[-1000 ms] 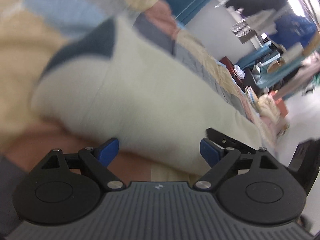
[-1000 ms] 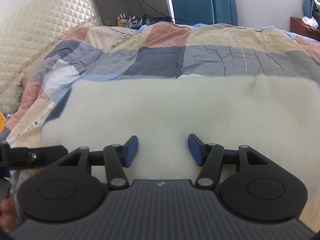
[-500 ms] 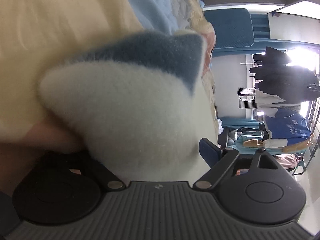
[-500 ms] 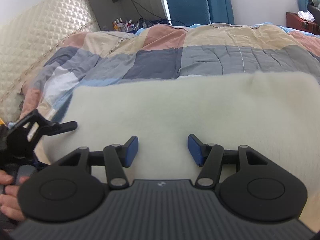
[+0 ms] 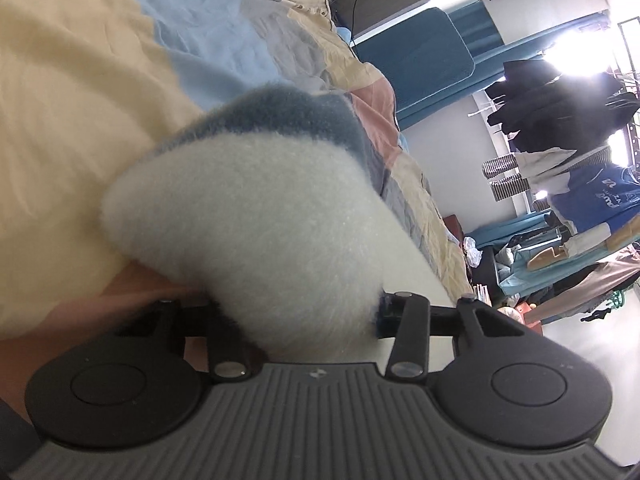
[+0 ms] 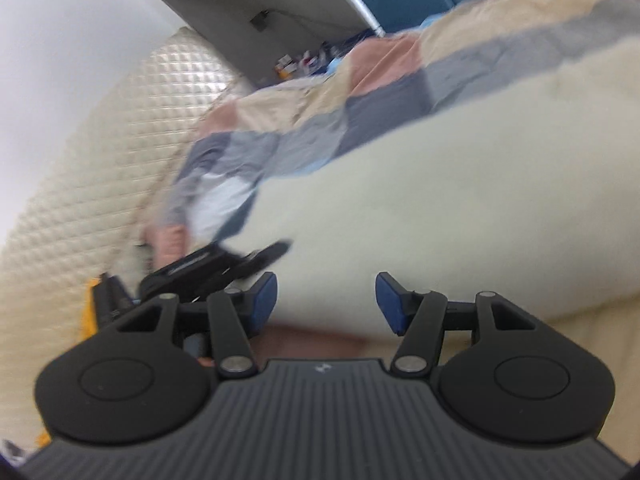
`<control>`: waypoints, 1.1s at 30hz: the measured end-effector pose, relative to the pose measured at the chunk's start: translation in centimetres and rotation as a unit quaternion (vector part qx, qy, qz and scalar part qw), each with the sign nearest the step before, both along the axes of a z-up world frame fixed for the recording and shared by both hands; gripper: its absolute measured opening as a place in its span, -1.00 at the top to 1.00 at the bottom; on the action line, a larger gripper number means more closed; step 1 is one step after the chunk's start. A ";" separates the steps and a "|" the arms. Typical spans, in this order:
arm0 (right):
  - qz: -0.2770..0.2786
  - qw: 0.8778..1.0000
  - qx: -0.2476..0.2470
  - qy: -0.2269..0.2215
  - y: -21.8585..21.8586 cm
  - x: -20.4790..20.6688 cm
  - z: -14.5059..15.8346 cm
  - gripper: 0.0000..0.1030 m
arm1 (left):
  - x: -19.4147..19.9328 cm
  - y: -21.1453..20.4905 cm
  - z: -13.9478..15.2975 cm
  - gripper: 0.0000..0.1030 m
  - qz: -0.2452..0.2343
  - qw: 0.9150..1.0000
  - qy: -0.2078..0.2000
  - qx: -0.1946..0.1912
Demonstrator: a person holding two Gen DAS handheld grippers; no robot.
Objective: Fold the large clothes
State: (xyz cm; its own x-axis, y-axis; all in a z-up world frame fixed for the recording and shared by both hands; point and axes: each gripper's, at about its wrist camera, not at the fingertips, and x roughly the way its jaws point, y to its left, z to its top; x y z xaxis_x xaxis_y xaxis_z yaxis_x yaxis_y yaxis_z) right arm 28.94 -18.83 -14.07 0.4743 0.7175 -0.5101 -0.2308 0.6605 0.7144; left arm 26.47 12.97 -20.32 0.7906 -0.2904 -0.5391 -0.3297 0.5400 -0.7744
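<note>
Left gripper [image 5: 308, 320] is right on the garment now, its jaws closing with a thick fluffy corner of the cream fleece [image 5: 248, 232] bunched between them. The pile swallows both pads, so whether they are pressing yet is hard to say for certain, but the fabric fills the whole gap and bulges out ahead of the fingers. A blue-grey band [image 5: 288, 116] runs along the far edge of that corner, just beyond the gripper's tips. Under and around it lies the patchwork quilt [image 5: 224, 28], yellow to the gripper's left, pale blue and grey further ahead.

Over to the right gripper [image 6: 326, 304]: jaws at a middling gap, blue pads [image 6: 390, 302] clear, nothing between them. The picture is smeared. The fleece spreads ahead of it and off to its right as a broad cream sheet on the quilt, its near edge just in front of the tips. To this gripper's left, low and close, the black frame of the other gripper sits at the fleece's left end. Beyond that, a quilted cream headboard [image 6: 100, 168].
</note>
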 end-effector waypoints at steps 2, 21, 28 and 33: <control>0.002 0.999 0.023 0.032 0.3 0.1 -1.0 -0.14 | 0.1 0.1 -0.1 0.03 0.000 1.000 0.001 -0.004; -0.062 0.985 0.071 0.145 -0.6 1.9 -6.4 -0.85 | 1.2 0.3 -0.4 0.02 -0.002 1.000 0.005 0.000; -0.173 0.966 0.117 0.153 -3.9 1.5 -7.2 -0.84 | 1.3 0.3 -0.4 0.02 -0.003 1.000 0.008 -0.007; -0.259 0.946 0.125 0.150 -6.8 0.0 -6.9 -0.84 | 1.4 0.4 -0.4 0.02 -0.002 1.000 0.009 -0.013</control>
State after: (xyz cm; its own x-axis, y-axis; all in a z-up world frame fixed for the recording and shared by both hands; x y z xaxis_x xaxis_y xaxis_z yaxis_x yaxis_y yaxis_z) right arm 28.94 -25.66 -21.01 0.6560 0.5451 -0.5220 0.3146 0.4312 0.8456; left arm 27.85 13.39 -20.75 0.7797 -0.3080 -0.5451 -0.3408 0.5216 -0.7822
